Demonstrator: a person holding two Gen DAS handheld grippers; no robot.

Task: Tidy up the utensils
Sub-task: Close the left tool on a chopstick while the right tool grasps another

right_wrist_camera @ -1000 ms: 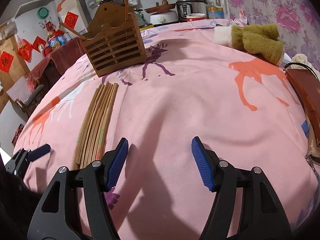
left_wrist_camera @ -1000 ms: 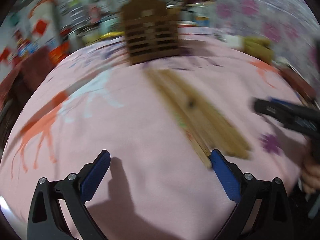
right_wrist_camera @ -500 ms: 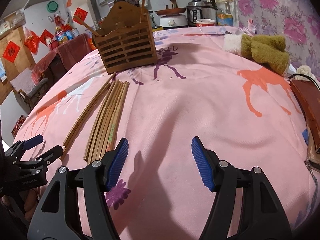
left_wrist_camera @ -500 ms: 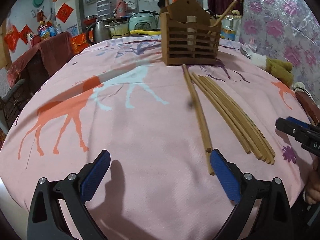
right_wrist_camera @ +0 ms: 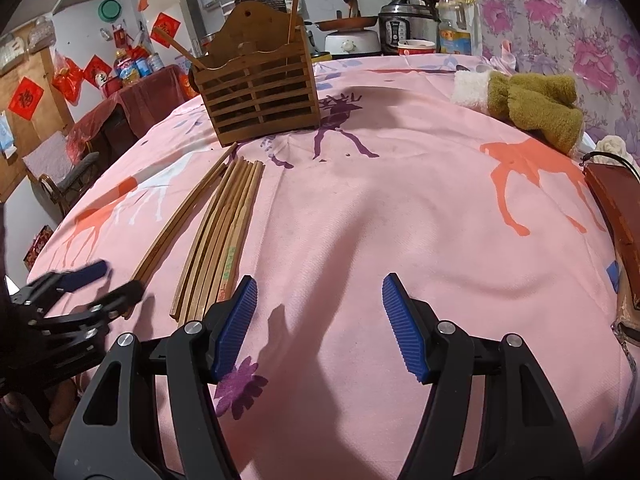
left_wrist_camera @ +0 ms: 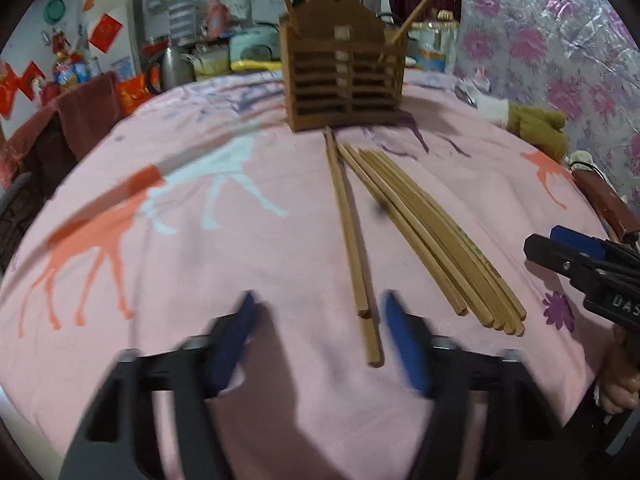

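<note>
In the left wrist view, the left gripper (left_wrist_camera: 316,340) shows blurred blue pads that have just been closing; they stand apart, and the near ends of a separated pair of chopsticks (left_wrist_camera: 352,240) lie just inside the right-hand pad, not visibly pressed. To the right of that pair lies a bundle of chopsticks (left_wrist_camera: 432,232), fanned on the pink tablecloth (left_wrist_camera: 200,280). Straight ahead stands the slatted wooden utensil holder (left_wrist_camera: 344,80) with two sticks already leaning in it. The right gripper (left_wrist_camera: 560,256) enters from the right edge. The right wrist view shows the right gripper (right_wrist_camera: 320,320) with jaws wide apart over bare cloth, nothing between them; the bundle (right_wrist_camera: 224,236) lies ahead to its left. Only this view shows the left gripper (right_wrist_camera: 100,284) from the side, the olive plush toy (right_wrist_camera: 536,108), and a rice cooker (right_wrist_camera: 408,24) behind.
</note>
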